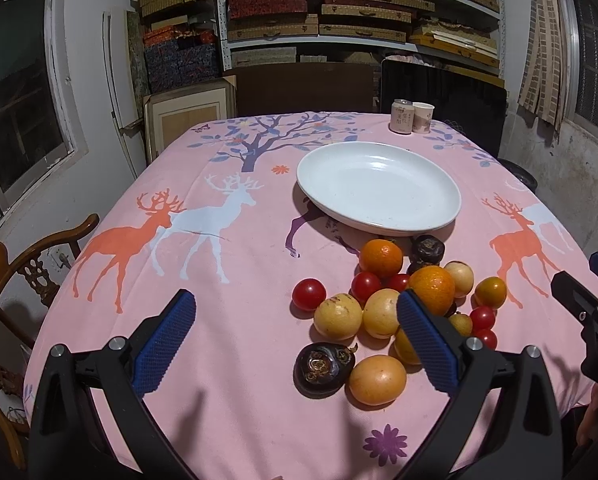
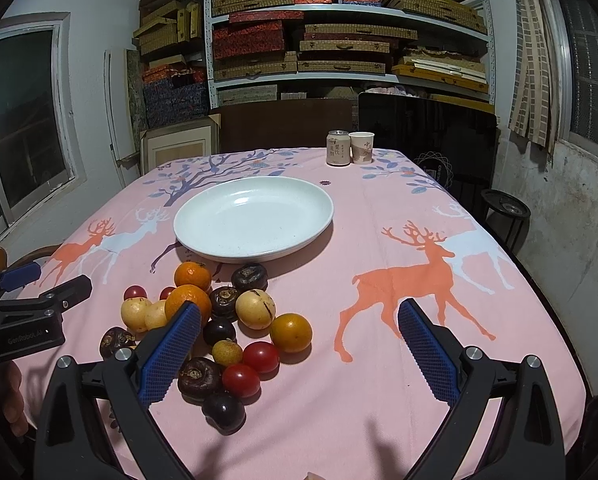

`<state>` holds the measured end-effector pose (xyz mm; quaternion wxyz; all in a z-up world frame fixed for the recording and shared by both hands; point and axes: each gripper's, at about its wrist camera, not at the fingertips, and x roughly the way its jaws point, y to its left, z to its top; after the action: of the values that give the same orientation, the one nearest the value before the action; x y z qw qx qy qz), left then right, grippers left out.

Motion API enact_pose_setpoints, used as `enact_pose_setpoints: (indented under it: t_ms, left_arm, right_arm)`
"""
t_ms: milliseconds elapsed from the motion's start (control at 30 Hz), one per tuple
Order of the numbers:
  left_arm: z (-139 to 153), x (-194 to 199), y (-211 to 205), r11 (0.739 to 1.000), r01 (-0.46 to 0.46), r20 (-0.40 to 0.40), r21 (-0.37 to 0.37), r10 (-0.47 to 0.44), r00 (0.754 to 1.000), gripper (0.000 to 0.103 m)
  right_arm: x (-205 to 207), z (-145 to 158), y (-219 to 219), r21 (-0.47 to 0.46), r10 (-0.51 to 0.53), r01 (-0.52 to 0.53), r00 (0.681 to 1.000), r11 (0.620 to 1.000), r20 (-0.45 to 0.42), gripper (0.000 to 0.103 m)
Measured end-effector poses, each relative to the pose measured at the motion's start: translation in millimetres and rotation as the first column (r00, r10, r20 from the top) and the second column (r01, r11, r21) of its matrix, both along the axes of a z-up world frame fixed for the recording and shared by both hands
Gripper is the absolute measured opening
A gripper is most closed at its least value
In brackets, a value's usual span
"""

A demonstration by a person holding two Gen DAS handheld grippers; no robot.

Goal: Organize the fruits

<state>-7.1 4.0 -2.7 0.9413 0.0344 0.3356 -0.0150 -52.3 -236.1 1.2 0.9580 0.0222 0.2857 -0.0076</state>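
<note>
Both grippers, left gripper point(image 1: 295, 336) and right gripper point(image 2: 299, 344), hover spread apart (nothing held). Fruit pile point(image 2: 219, 320) lies on the tabletop point(image 2: 379, 380) beside the white plate point(image 2: 255, 256).

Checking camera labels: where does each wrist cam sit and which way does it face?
Left wrist: on the left tongs, facing across the table; fruit pile right of centre, plate beyond; own open blue fingers show, right tongs at right edge.
Right wrist: on the right tongs, same heading; fruit pile left, plate beyond; left tongs at left edge.
Shared: plate, fruit, can, cup, shelves.
</note>
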Motion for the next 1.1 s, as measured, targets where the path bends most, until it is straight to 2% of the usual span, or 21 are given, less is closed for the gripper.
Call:
enact_pose_setpoints:
  t_ms: [500,633,767,967,1000,1067,1100]
  left_arm:
    - [-1,-3,-1,1.000,0.007,-0.006,0.009,-0.007,1.000,0.099]
    - [-21,-8,-3,0.996,0.055,-0.052,0.064,-0.052,0.997,0.099]
    - [-46,-13,-2,0.989,0.126,-0.126,0.075,-0.116,0.985,0.099]
    - [-59,-21,-24,0.963,0.256,-0.133,0.079,-0.245,0.961,0.098]
    - [-62,-19,-26,0.962,0.261,-0.137,0.079,-0.248,0.959,0.097]
    - [-68,-12,-23,0.965,0.255,-0.166,0.063,-0.242,0.956,0.082]
    - [-70,-8,-19,0.963,0.267,-0.184,0.024,-0.258,0.948,0.079]
  right_arm:
    - [0,0,0,-0.001,-0.001,0.001,1.000,1.000,-0.001,0.099]
    - [1,3,-9,0.005,-0.026,0.026,1.000,1.000,0.000,0.099]
    - [3,0,-15,0.017,-0.043,0.043,0.999,0.999,-0.008,0.099]
    - [5,-4,-10,0.007,-0.022,0.022,1.000,1.000,-0.018,0.099]
    - [4,-4,-10,0.005,-0.024,0.024,1.000,1.000,-0.015,0.099]
    - [4,-4,-12,0.012,-0.031,0.031,0.999,0.999,-0.014,0.099]
    - [4,-4,-14,0.016,-0.034,0.034,0.999,0.999,-0.015,0.099]
